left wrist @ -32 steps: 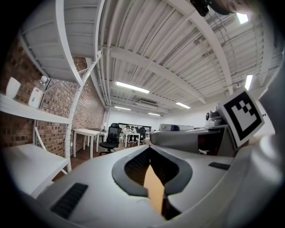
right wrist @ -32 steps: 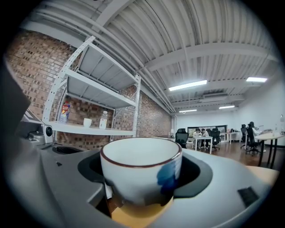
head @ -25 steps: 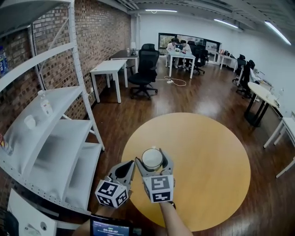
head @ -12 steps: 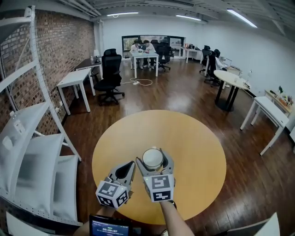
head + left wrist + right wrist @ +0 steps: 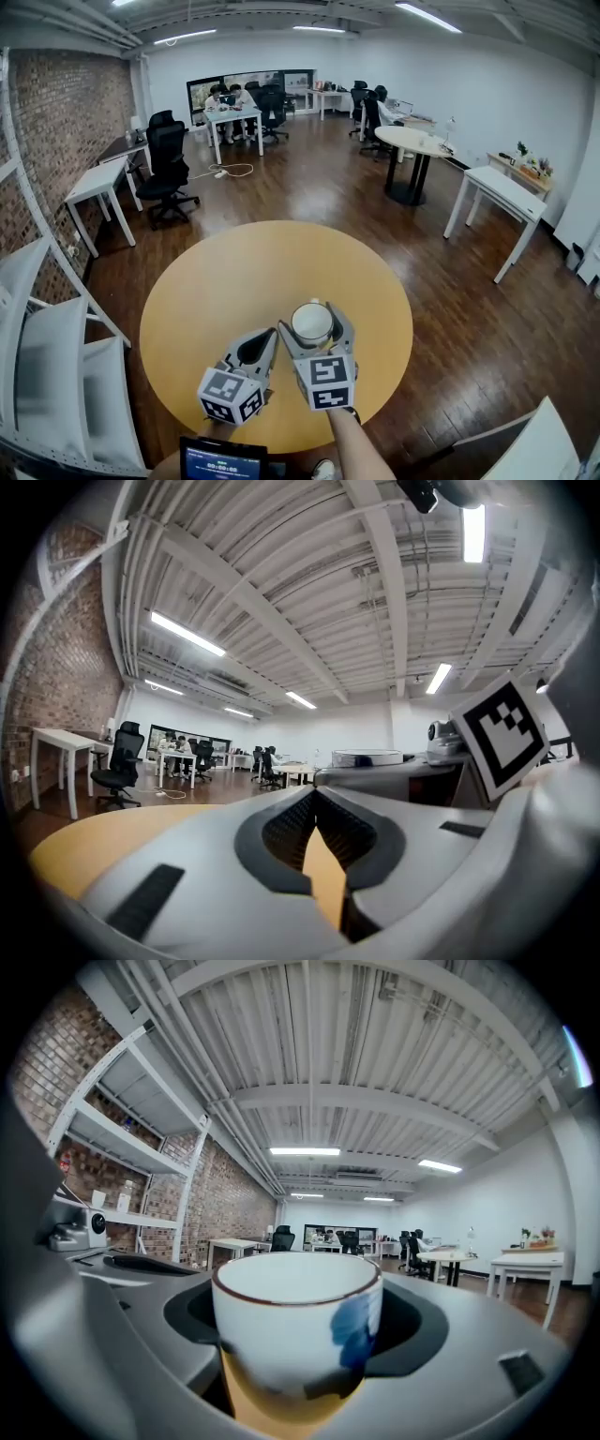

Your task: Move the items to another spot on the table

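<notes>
A white cup with a brown rim and a blue mark sits between the jaws of my right gripper, which is shut on it above the round yellow table. In the right gripper view the cup fills the space between the two jaws, upright. My left gripper hangs just left of it, jaws shut with nothing between them; in the left gripper view the left gripper shows its ridged pads pressed together over the table top.
White shelving stands at the left by a brick wall. White desks, a black office chair and a round table stand farther off on the wooden floor. A white desk is at the right.
The head view has swung to the right: the shelving slid toward the left edge and more of the room's right side shows. Both grippers keep their places, the cup still held.
</notes>
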